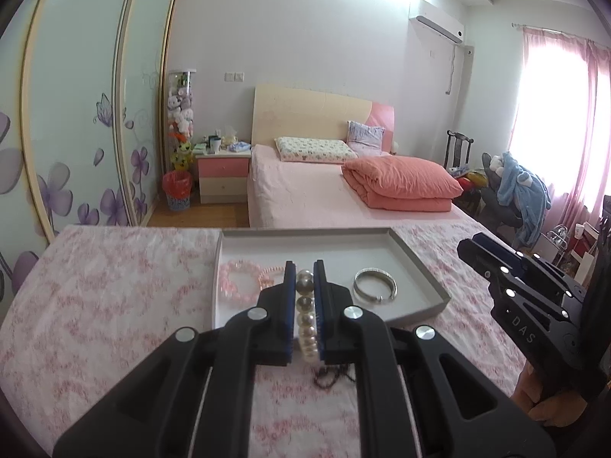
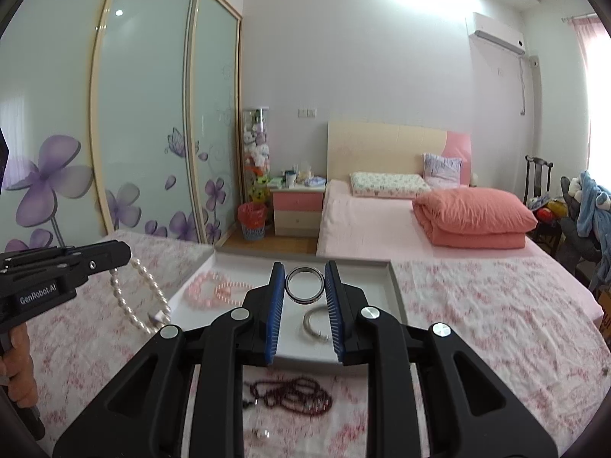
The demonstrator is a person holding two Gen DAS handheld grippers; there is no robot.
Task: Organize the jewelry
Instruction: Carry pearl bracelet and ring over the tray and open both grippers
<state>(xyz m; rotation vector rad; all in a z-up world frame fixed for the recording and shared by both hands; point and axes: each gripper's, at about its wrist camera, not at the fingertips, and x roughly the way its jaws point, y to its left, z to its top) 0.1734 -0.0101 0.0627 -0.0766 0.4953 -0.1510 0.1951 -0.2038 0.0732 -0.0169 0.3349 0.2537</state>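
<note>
The left hand-held gripper [image 1: 304, 278] is clamped on a pearl bracelet [image 1: 305, 315]; the right hand-held gripper [image 2: 305, 286] pinches a silver ring bangle [image 2: 304, 284] above the grey tray [image 2: 397, 290]; pink bead bracelets [image 2: 214, 291] lie inside at 10 o'clock; a dark bead necklace [image 2: 294, 395] rests on the bed at 6 o'clock.

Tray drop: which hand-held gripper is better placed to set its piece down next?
Right. The right hand-held gripper holds the silver ring directly above the grey tray; the left hand-held gripper dangles the pearl bracelet beside the tray, over the bedspread.
</note>
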